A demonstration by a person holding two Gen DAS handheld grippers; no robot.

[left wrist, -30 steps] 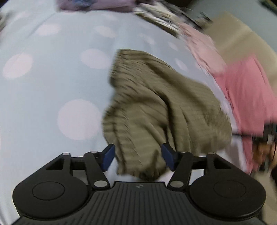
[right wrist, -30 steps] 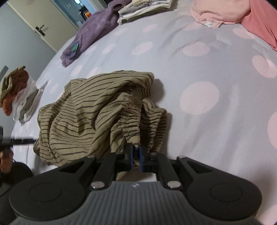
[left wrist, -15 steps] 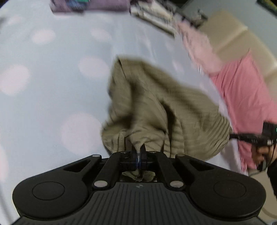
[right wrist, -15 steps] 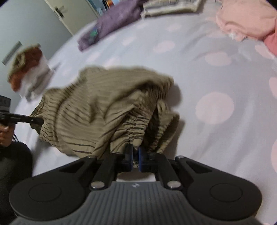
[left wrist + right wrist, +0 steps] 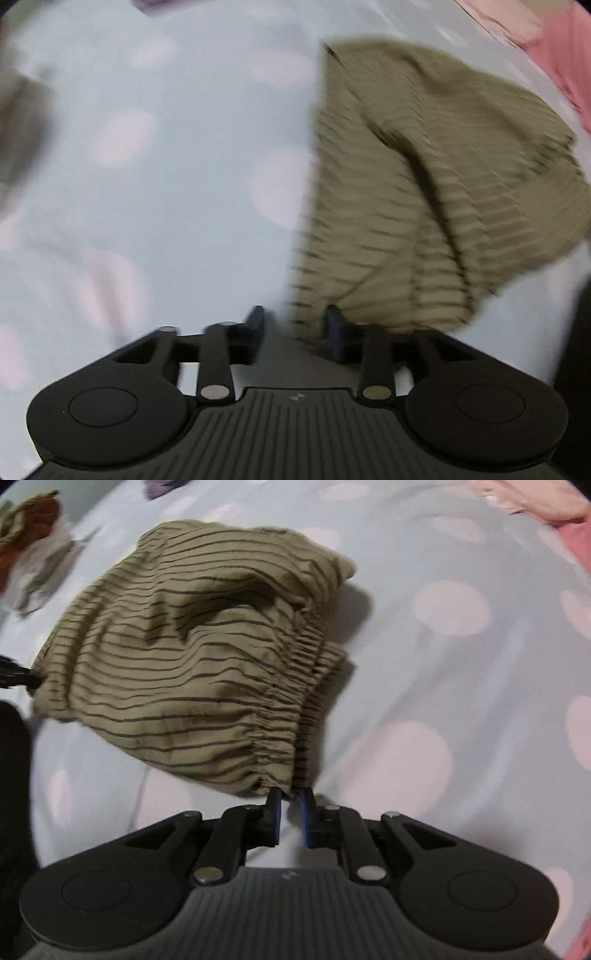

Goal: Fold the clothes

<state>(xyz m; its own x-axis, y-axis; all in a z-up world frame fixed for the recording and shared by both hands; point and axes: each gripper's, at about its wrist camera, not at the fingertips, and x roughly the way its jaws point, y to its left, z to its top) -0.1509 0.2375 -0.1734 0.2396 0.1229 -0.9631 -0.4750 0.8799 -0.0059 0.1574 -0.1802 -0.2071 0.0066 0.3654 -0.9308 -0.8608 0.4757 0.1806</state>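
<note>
An olive garment with thin dark stripes (image 5: 192, 657) lies bunched on the pale bedsheet with pink dots (image 5: 450, 605). My right gripper (image 5: 290, 805) has its jaws slightly apart at the garment's gathered elastic edge, which reaches just to the fingertips. In the blurred left wrist view, the garment (image 5: 424, 192) lies to the right, and my left gripper (image 5: 295, 325) is open with the cloth's lower edge between its fingers. The left gripper's tip (image 5: 14, 674) shows at the garment's far corner in the right wrist view.
A heap of orange, white and striped clothes (image 5: 29, 550) lies at the far left. Pink clothing (image 5: 535, 502) lies at the far right, also in the left wrist view (image 5: 554, 48). A purple item (image 5: 162, 485) sits at the far edge.
My left gripper was open, shut on the garment's edge half a second ago, and has opened again while swinging left. My right gripper's jaws have parted slightly. The garment has been pulled flatter.
</note>
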